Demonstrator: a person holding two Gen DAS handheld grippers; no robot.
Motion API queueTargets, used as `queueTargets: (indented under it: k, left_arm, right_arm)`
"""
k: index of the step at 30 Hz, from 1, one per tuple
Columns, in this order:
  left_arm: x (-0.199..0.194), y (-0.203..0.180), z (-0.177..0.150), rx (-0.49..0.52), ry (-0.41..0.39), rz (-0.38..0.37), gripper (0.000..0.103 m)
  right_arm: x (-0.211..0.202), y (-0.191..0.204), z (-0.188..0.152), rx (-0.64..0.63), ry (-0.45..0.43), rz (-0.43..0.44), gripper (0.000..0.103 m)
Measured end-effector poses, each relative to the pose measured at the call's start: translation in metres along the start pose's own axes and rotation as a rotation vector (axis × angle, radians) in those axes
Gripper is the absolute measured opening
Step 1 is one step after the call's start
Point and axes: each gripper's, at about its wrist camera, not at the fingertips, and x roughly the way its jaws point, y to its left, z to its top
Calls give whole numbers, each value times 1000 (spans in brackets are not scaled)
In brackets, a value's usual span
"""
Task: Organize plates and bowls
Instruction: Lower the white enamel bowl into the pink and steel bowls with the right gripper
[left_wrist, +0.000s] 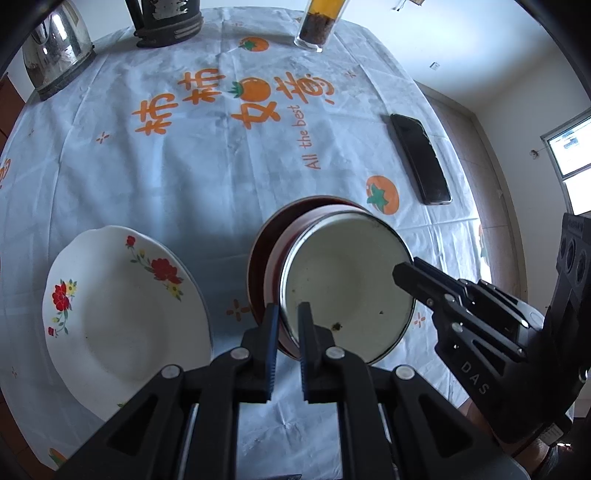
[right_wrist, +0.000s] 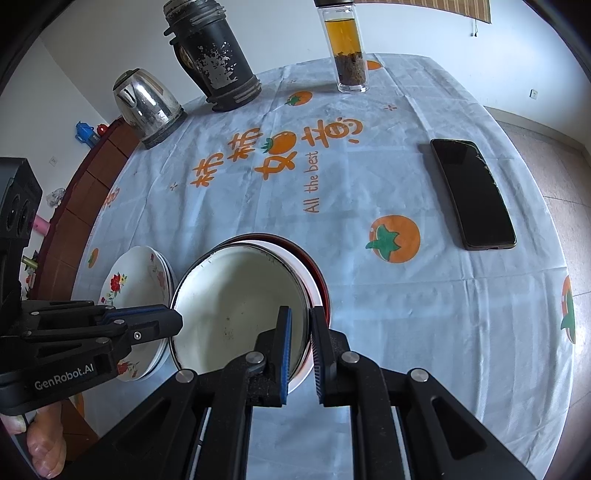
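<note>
Black phone (right_wrist: 474, 194) lies on printed tablecloth (right_wrist: 424, 332); steel kettle (right_wrist: 146, 105), black flask (right_wrist: 214, 55), glass tea bottle (right_wrist: 349, 55) stand far side.

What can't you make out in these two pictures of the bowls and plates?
- Number of bowls nested: both views, the top bowl hides those beneath.
- Number of flowered plates stacked: right view, the left claw covers them.
- Kettle top: left view, cut off.
- Specks inside the bowl: too small.

- Both views are evenly lit by daylight; a bright window (left_wrist: 570, 147) is blown out at right.
- Soft shadows are cast on the tablecloth (left_wrist: 166, 177).
- Edges are bent and vignetted by fisheye distortion.
</note>
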Motion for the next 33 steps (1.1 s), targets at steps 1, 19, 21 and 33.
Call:
queueTargets:
  k: [1,19,21,33]
  left_arm:
    - [0,0,0,0,-1,0,7]
    - [6,4,2,-3,0,6,7]
    - [6,3,2,-1,0,8,7]
    - [7,5,2,-6,-8,-1,7]
  right_arm:
    - [0,0,0,0,1,-1,11]
    - [8,3,-1,-19,-6,-15,11]
    - [7,4,-2,-23,-10,-20,11]
    - [7,5,-2,-33,-23,-26,11]
